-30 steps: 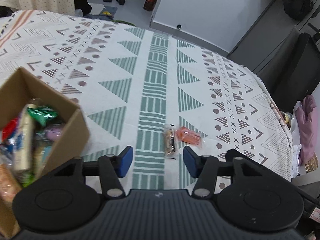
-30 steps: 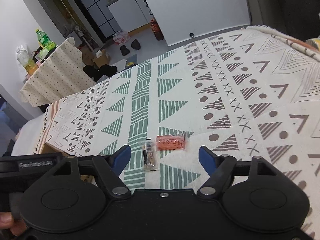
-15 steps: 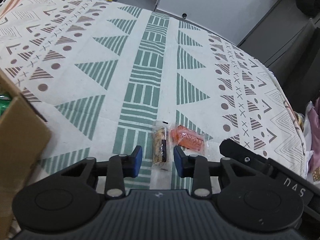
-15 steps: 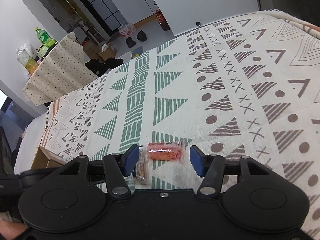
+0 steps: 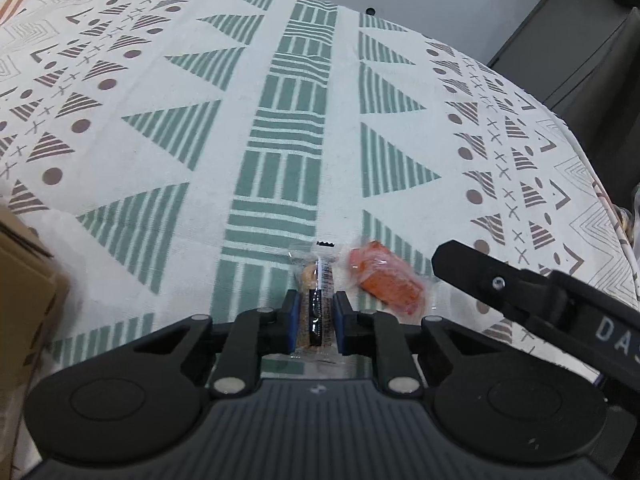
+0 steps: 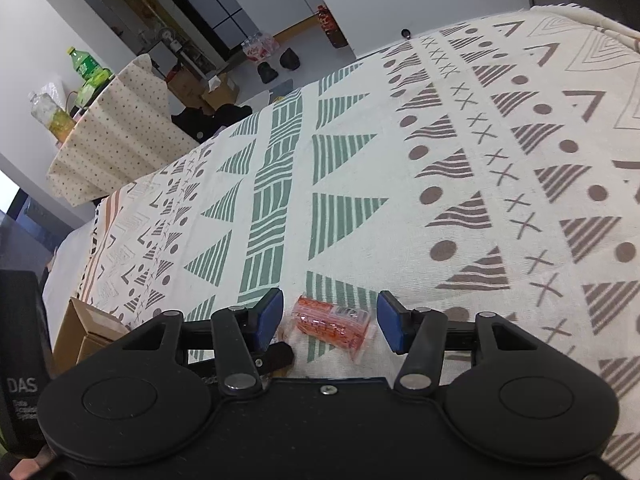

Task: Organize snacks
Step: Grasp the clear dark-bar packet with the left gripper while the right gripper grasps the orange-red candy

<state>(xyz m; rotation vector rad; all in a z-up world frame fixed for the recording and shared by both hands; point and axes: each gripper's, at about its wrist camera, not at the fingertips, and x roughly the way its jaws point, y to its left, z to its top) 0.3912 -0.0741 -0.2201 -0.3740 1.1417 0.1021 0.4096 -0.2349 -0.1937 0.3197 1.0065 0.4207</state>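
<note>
Item 1: left gripper (image 5: 314,322), black with blue pads. A second ago its jaws stood wide apart above the patterned cloth on the tabletop (image 5: 280,140); now they have narrowed onto the long clear-wrapped snack bar with a black label strip (image 5: 316,292), one pad against each long side. The bar lies flat on the cloth, not lifted.

Item 2: right gripper (image 6: 330,320), same make. It has come forward and down; its jaws are apart and now straddle the orange snack in a clear plastic wrapper (image 6: 332,322), touching neither side.

Item 3: brown cardboard box (image 5: 24,280), at the left edge of the left view, contents not visible now.

Assessment: both remaining loose snacks are being taken at once. Left grasp looks set for lifting; right still needs to close. The box is the likely destination.
</note>
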